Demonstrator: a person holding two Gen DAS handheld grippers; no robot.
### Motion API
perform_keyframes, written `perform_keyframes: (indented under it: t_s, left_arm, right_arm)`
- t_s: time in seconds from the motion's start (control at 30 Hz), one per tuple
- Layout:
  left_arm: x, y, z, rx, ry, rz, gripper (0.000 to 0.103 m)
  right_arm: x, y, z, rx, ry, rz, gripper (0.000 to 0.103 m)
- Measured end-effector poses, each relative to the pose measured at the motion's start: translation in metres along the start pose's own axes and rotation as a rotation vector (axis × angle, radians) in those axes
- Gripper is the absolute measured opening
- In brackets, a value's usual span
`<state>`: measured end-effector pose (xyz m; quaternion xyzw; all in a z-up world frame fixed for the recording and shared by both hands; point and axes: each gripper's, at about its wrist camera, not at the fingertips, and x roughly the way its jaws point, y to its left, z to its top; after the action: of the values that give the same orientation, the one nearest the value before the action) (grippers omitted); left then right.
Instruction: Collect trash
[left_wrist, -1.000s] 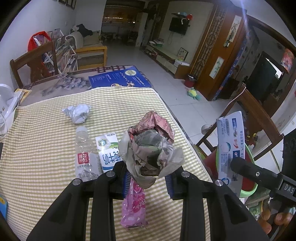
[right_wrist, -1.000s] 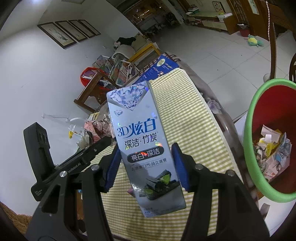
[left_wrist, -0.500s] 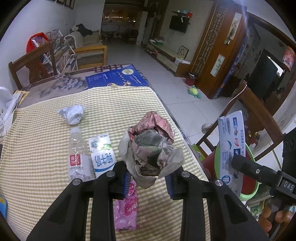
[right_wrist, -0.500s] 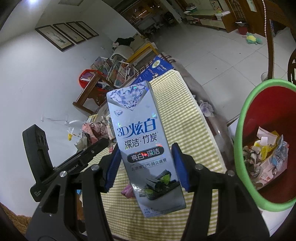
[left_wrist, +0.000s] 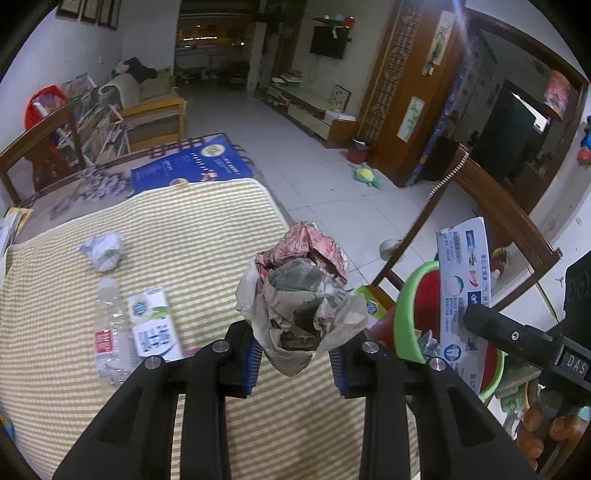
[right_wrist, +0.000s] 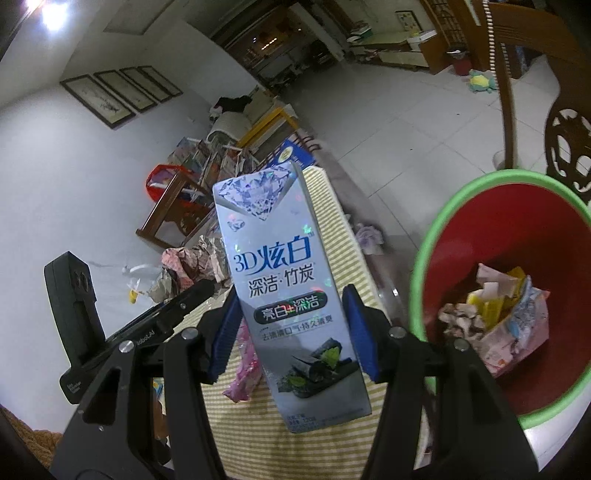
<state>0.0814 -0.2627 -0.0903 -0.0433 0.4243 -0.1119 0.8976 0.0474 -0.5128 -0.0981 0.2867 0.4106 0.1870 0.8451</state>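
– Dropping short is the risk, I'd judge: the right gripper (right_wrist: 291, 328) is clamped on the toothpaste box (right_wrist: 284, 288) beside the red bin (right_wrist: 436, 258), not over its mouth, so a release here could land it on the striped cloth (left_wrist: 192, 236).

– And the left gripper (left_wrist: 295, 356)?

– Clamped on a loose paper wad (left_wrist: 299, 295) above the table; it could snag.

– Any writing?

– The box reads "3D炫白", "深洁·竹炭". A bottle (left_wrist: 110, 332) and milk carton (left_wrist: 155, 325) lie uncollected.
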Motion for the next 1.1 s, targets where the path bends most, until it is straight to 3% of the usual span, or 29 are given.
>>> perform_keyframes:
  t_s: [0.53,1.1]
  left_arm:
    - [0.015,-0.09,0.002,0.111,0.023,-0.081,0.028]
    - [0.055,-0.165,0.002,0.187,0.123,-0.217,0.028]
  right_arm:
    - [-0.055,-0.061,0.003,0.085,-0.083,-0.055,0.053]
    - [-0.096,-0.118,0.003,0.175,-0.136,-0.167,0.053]
